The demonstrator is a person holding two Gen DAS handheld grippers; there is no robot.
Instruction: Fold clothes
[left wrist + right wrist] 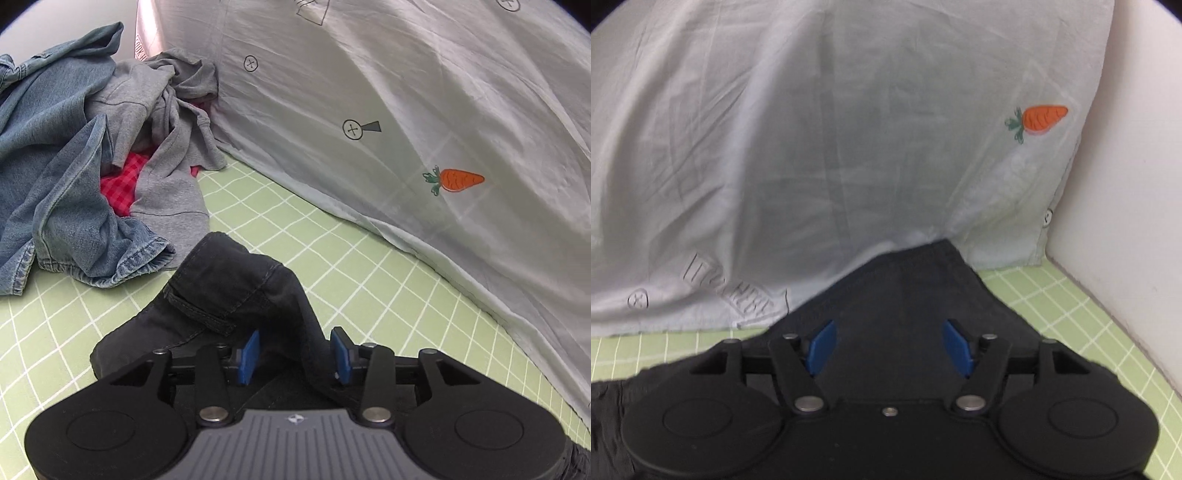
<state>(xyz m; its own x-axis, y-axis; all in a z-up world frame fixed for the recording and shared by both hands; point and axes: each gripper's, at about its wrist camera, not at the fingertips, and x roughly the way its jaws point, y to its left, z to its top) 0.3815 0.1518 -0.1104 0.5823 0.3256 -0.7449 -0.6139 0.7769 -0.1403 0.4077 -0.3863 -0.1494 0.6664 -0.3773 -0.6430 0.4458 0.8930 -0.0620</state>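
Green gridded bedding [332, 236] covered the surface I was working over, with a pale quilt [388, 92] (carrot print on it) heaped along its far side. My landmark was the black garment [229, 291], which lay on the bedding just in front of that quilt. My left gripper [294, 356] hung right over a raised fold of it, blue pads [248, 356] spread to either side of the ridge, not pinching that I could see. My right gripper [888, 347] sat over a flatter stretch of the black garment [905, 295], jaws spread wide, nothing clamped. Left of the garment lay a heap: denim shirt [55, 155], grey sweatshirt [162, 122], red checked cloth [122, 184] underneath
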